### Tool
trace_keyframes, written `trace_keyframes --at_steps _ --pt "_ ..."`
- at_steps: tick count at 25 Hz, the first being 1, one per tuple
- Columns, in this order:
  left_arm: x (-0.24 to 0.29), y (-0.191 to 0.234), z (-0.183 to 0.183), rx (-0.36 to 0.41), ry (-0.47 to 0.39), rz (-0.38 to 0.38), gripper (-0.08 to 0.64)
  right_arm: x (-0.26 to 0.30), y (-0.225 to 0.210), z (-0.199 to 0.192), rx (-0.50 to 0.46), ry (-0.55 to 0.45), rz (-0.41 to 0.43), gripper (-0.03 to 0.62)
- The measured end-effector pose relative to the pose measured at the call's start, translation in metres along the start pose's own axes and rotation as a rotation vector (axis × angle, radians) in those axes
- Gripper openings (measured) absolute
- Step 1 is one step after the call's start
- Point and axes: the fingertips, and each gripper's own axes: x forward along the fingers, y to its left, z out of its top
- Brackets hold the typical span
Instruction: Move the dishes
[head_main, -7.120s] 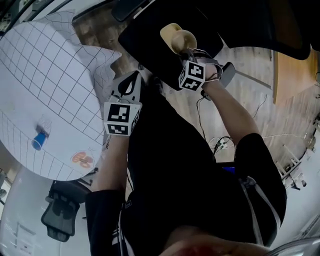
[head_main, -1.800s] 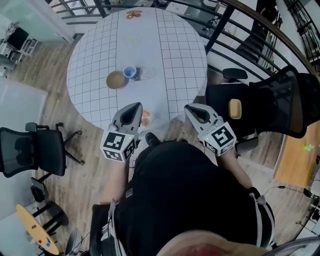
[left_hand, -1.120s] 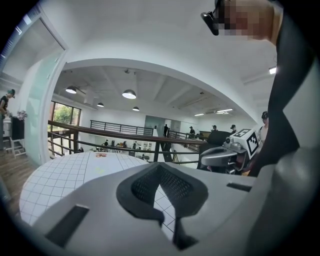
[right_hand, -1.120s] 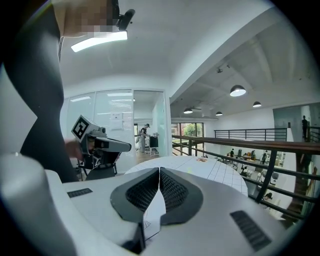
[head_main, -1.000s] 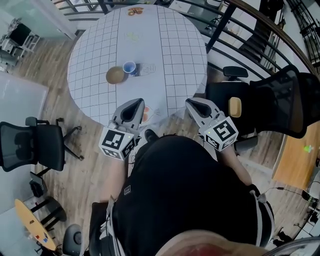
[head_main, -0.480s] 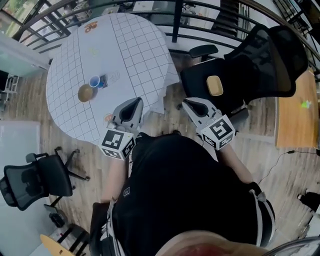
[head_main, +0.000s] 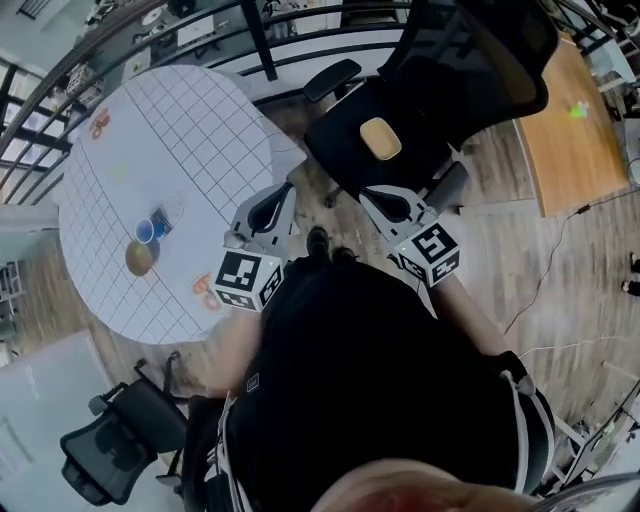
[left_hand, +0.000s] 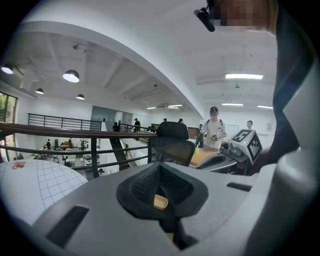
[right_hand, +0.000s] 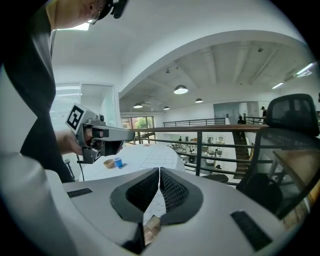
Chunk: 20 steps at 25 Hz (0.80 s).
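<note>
At the left, the head view shows a round table (head_main: 190, 120) in a gridded cloth, with a blue cup (head_main: 146, 230) just beside a brown bowl (head_main: 139, 257). The right gripper view catches both; the left gripper view misses them. The left gripper (head_main: 285, 190) and right gripper (head_main: 367, 194) are held side by side, tilted slightly down, each with its jaws pressed together on nothing. They point toward a black chair (head_main: 340, 140), and a yellow dish (head_main: 380, 138) lies on its seat.
</note>
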Motion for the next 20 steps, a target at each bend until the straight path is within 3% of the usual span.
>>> trace_keyframes --at_steps 7,11,17,20 --pt "0.060 0.021 -0.002 0.041 0.034 -0.120 0.005 0.018 -0.043 -0.019 0.045 0.080 -0.115 0.025" --pt "0.091 0.026 -0.021 0.014 0.100 -0.170 0.005 0.024 -0.073 -0.034 0.101 0.119 -0.192 0.025" --pt "0.149 0.036 -0.055 -0.016 0.177 -0.171 0.005 0.052 -0.131 -0.070 0.227 0.136 -0.227 0.025" --pt "0.177 0.038 -0.077 -0.030 0.207 -0.164 0.003 0.066 -0.152 -0.106 0.266 0.198 -0.217 0.025"
